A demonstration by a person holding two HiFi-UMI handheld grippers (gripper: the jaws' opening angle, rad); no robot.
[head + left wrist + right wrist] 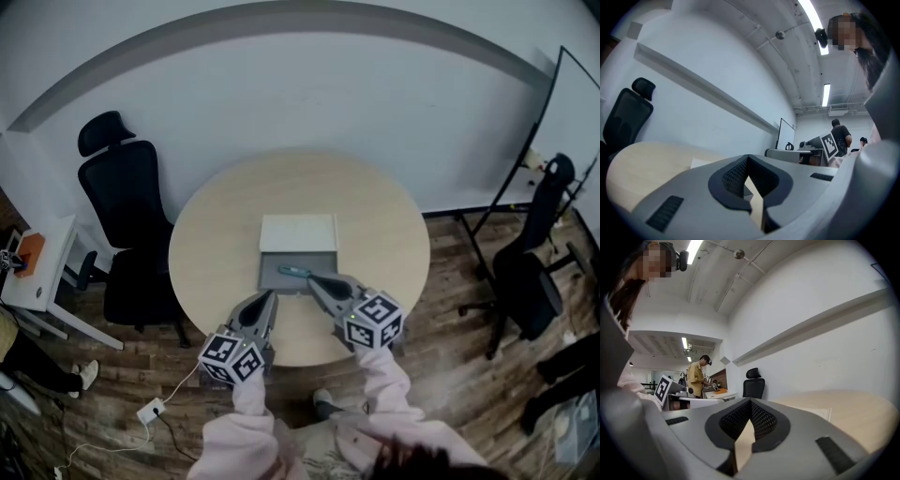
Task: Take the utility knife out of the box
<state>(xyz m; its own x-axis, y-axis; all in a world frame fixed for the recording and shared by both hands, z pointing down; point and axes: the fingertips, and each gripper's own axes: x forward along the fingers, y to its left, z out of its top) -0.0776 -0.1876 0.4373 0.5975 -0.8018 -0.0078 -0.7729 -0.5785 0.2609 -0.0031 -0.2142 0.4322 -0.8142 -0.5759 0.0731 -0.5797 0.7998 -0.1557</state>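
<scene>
An open box lies at the middle of the round wooden table [216,234], its white lid [297,232] folded back behind a grey tray [278,275]. The utility knife [293,272], with a teal handle, rests at the tray's near edge. My right gripper [312,279] points at the tray with its tip just right of the knife. Its jaws are shut, with nothing between them in the right gripper view [750,400]. My left gripper [270,295] hovers over the table's near edge, just short of the tray. It too looks shut and empty [748,158].
A black office chair [131,216] stands left of the table, and another [530,272] at the right by a whiteboard [572,122]. A small white desk [37,272] is at far left. A power strip [150,411] lies on the floor. A person in yellow [697,376] stands far off.
</scene>
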